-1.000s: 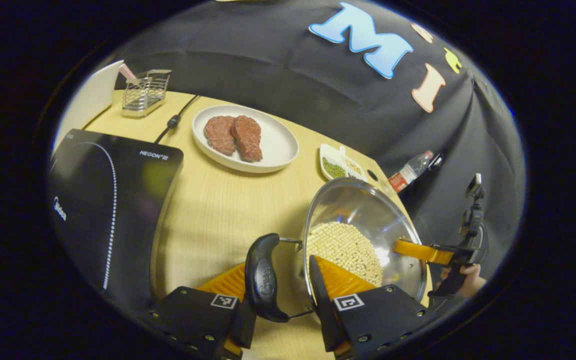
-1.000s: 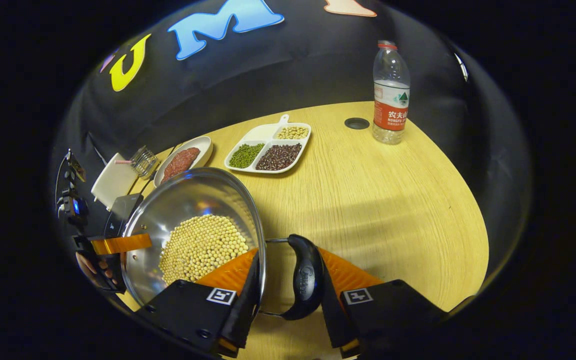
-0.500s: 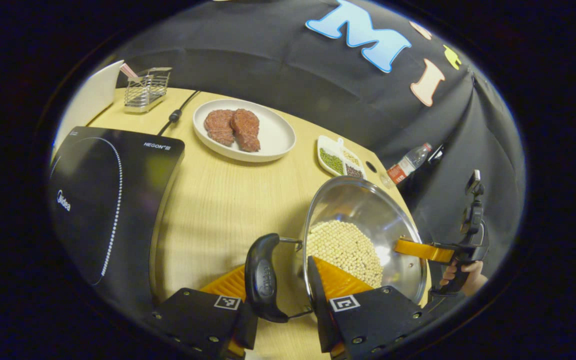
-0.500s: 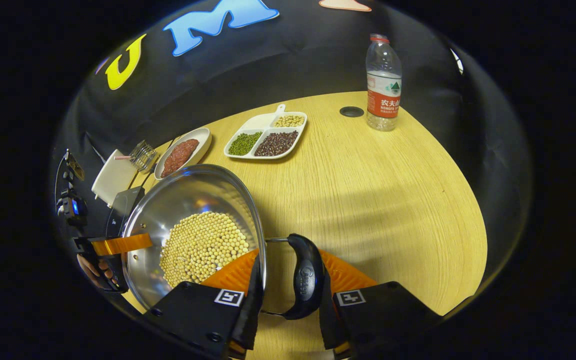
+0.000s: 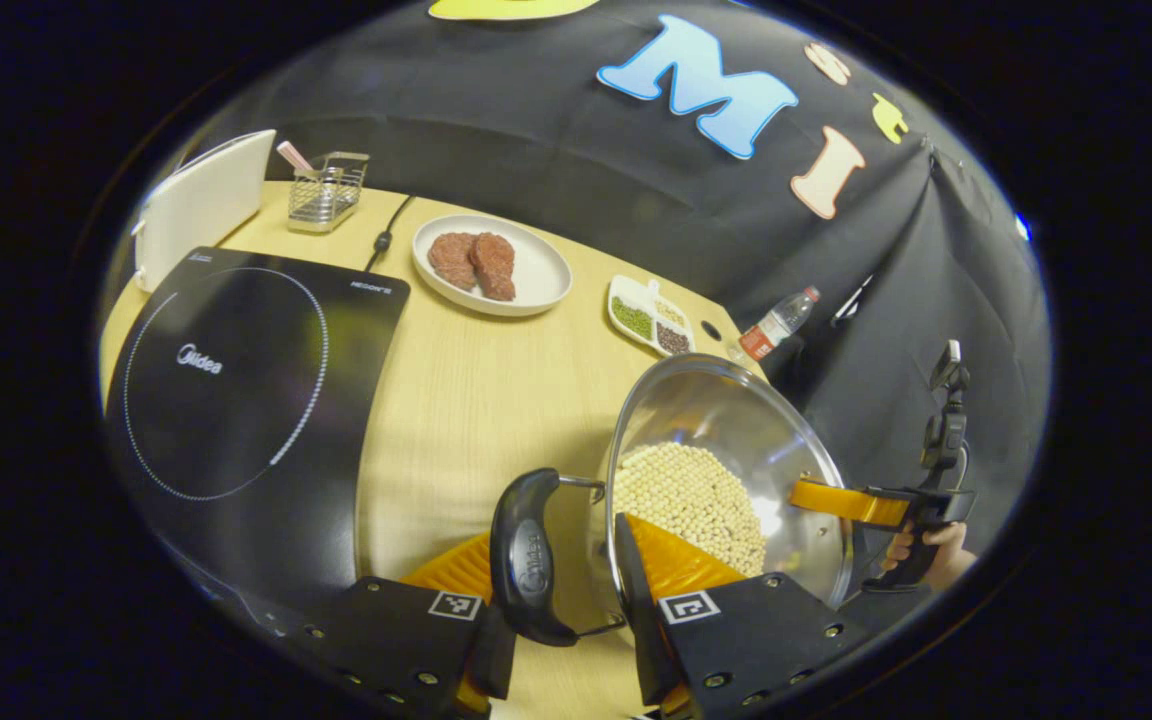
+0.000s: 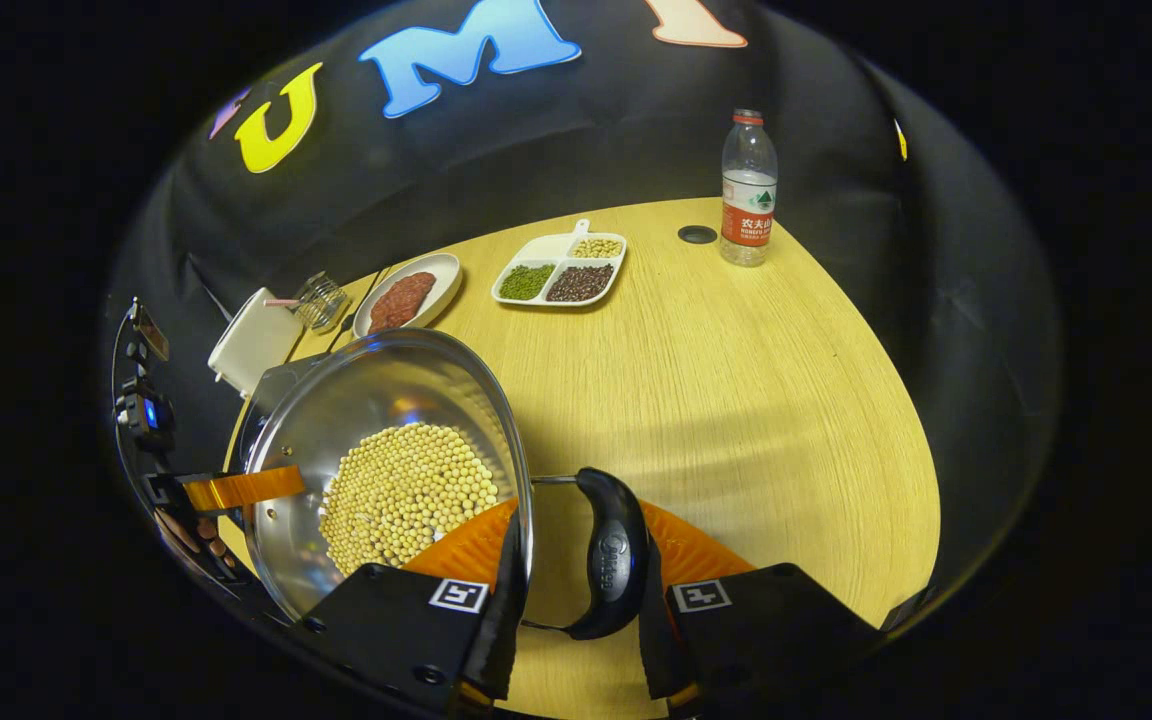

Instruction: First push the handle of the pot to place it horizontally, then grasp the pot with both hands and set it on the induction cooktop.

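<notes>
A steel pot with pale beans in it hangs above the wooden table, level between my two grippers. My left gripper is shut on the pot's black left handle, one finger outside it and one inside the rim. My right gripper is shut the same way on the black right handle. Each view shows the other gripper across the pot, the right gripper with a hand behind it, the left gripper likewise. The black induction cooktop lies to the left of the pot.
A white plate with two meat patties, a divided dish of beans and a water bottle stand toward the back. A wire rack and a white board sit behind the cooktop, with its cable alongside.
Both grippers have lifted the pot higher off the table. More of the cooktop has come into the left gripper view, and the dishes look smaller and farther off.
</notes>
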`<state>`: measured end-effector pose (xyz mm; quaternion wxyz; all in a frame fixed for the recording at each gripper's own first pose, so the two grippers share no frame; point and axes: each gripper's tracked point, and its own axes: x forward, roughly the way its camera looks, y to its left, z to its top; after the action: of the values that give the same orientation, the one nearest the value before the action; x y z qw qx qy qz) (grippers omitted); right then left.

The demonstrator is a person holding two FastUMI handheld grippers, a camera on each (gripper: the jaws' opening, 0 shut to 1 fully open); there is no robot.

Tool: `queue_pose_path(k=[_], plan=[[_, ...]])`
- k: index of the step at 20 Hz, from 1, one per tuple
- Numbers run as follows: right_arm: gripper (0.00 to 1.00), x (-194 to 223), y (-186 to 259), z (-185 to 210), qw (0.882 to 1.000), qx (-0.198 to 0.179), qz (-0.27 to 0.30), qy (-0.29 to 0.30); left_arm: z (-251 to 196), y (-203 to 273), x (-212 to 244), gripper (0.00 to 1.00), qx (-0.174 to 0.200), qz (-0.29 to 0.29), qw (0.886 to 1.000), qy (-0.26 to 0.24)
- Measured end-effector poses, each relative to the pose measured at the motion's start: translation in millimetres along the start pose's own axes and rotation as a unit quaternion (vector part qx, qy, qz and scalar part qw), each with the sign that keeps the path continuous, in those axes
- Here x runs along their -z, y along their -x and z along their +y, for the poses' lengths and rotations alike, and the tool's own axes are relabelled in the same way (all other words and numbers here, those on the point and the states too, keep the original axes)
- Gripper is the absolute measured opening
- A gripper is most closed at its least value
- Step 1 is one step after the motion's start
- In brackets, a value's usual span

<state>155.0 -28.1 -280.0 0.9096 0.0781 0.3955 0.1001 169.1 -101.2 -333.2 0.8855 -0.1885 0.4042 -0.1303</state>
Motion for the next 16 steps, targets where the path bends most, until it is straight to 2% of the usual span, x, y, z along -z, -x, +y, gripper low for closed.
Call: queue_pose_path(k=[2, 3, 4, 5, 6, 7, 8, 9, 13, 14, 16], plan=[[0.52, 6, 12, 11, 1.000, -0.002, 0.003, 0.000, 2, 18, 3, 0.49, 0.000, -0.001, 1.000, 0.001], [0.49, 7, 18, 17, 1.000, -0.002, 0.002, 0.000, 4, 28, 3, 0.53, 0.000, -0.004, 1.000, 0.002], [0.49, 8, 25, 24, 1.000, -0.001, 0.000, 0.000, 7, 36, 3, 0.49, 0.001, -0.006, 1.000, 0.005], [0.52, 8, 28, 30, 1.000, 0.000, -0.003, 0.004, 9, 44, 2, 0.53, 0.002, -0.007, 1.000, 0.007], [0.49, 7, 33, 36, 1.000, 0.001, -0.006, 0.007, 12, 53, 2, 0.53, 0.003, -0.009, 1.000, 0.009], [0.52, 9, 39, 44, 1.000, 0.002, -0.009, 0.008, 15, 60, 1, 0.53, 0.004, -0.010, 1.000, 0.008], [0.49, 9, 43, 51, 1.000, 0.001, -0.010, 0.009, 19, 68, 0, 0.53, 0.004, -0.011, 1.000, 0.007], [0.52, 11, 46, 58, 1.000, 0.001, -0.010, 0.010, 23, 75, -2, 0.53, 0.005, -0.013, 1.000, 0.006], [0.52, 15, 48, 90, 1.000, -0.001, 0.000, 0.014, 45, 99, -10, 0.49, 0.004, -0.018, 1.000, 0.006], [0.49, 13, 49, 99, 1.000, -0.002, -0.001, 0.018, 54, 106, -12, 0.49, 0.005, -0.020, 1.000, 0.010], [0.52, 11, 46, 118, 1.000, -0.007, -0.004, 0.025, 70, 117, -16, 0.49, 0.004, -0.023, 0.999, 0.022]])
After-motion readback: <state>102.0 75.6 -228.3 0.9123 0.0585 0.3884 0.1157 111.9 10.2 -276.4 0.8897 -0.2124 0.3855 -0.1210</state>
